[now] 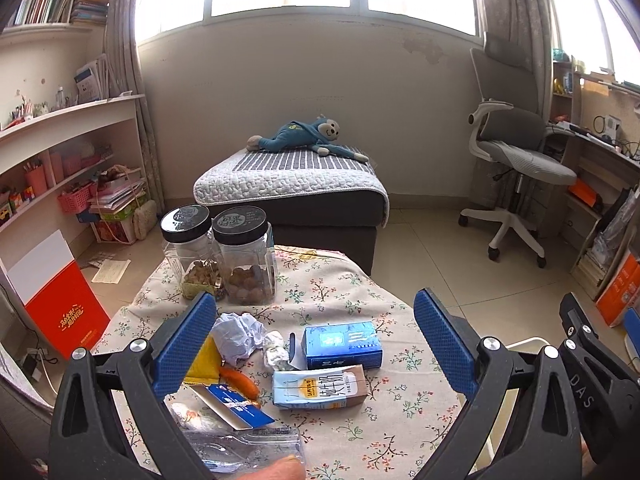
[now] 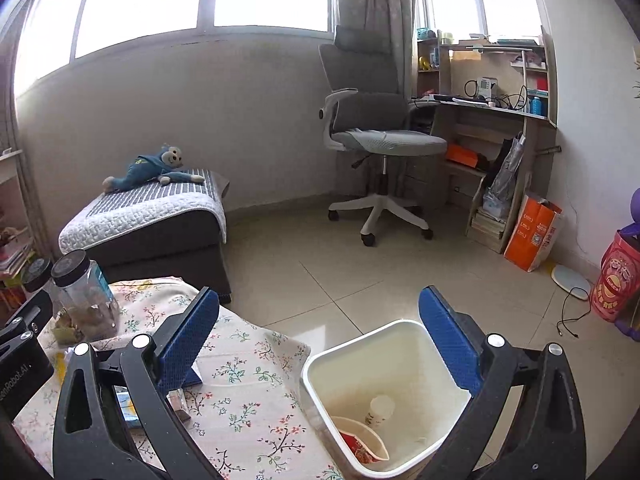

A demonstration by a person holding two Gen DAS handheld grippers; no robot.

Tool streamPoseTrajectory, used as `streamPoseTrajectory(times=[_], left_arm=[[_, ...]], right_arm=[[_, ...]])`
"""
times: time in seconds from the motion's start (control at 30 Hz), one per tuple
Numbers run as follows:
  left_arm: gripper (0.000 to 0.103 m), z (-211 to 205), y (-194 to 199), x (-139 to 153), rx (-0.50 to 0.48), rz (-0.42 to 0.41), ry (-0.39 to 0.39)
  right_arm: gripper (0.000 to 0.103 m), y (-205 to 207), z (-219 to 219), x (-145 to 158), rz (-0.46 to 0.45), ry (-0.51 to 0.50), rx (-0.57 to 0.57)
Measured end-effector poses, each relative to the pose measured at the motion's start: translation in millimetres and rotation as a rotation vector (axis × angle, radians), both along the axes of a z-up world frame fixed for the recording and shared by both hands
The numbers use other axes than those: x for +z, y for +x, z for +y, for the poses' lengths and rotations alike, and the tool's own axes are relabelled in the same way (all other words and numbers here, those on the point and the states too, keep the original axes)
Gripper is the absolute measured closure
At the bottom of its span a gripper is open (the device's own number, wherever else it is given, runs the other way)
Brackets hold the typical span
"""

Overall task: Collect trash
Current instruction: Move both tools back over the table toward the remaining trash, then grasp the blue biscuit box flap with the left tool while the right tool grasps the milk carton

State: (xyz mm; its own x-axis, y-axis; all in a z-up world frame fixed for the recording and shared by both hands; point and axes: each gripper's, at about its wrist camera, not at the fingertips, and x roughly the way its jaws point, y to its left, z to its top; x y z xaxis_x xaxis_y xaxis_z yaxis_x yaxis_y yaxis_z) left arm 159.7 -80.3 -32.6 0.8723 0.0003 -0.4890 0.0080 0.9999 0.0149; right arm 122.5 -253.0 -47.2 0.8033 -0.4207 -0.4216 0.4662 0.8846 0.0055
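Observation:
My left gripper [image 1: 314, 336] is open and empty above a floral-cloth table [image 1: 344, 292] strewn with trash: crumpled white paper [image 1: 236, 334], a blue carton [image 1: 342, 344], a milk carton [image 1: 320, 386], an orange sausage wrapper [image 1: 240, 382], a yellow packet [image 1: 206, 364], a blue-white wrapper [image 1: 236, 404] and a clear plastic tray [image 1: 244, 450]. My right gripper [image 2: 320, 338] is open and empty above the table edge and a white trash bin [image 2: 320, 360], which holds a paper cup [image 2: 380, 410] and a red-lined bowl [image 2: 362, 440].
Two black-lidded clear jars [image 1: 244, 256] with snacks stand at the table's far left. Beyond are a padded ottoman with a blue plush monkey [image 1: 308, 136], an office chair [image 2: 376, 136], a desk [image 2: 492, 112], shelves [image 1: 60, 152] and an orange bag [image 2: 532, 236] on the tile floor.

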Motion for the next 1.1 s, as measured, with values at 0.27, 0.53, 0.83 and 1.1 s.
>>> streamPoseTrajectory(times=[0.27, 0.53, 0.83, 1.1], left_arm=[[0.007, 36.4, 7.9, -6.8, 0.080, 0.024, 0.013], [0.007, 77.7, 28.1, -18.2, 0.140, 0.094, 0.031], [0.007, 145.1, 84.5, -50.5, 0.069, 0.339, -0.051], [0.007, 181.9, 110.9, -137.1, 0.209, 0.764, -0.261]], right_arm=[[0.007, 16.4, 31.3, -2.7, 0.018, 0.007, 0.061], [0.007, 39.5, 63.8, -10.8, 0.057, 0.027, 0.147], [0.007, 89.5, 78.8, -44.7, 0.239, 0.183, 0.368], [0.007, 111.3, 81.9, -79.8, 0.392, 0.269, 0.480]])
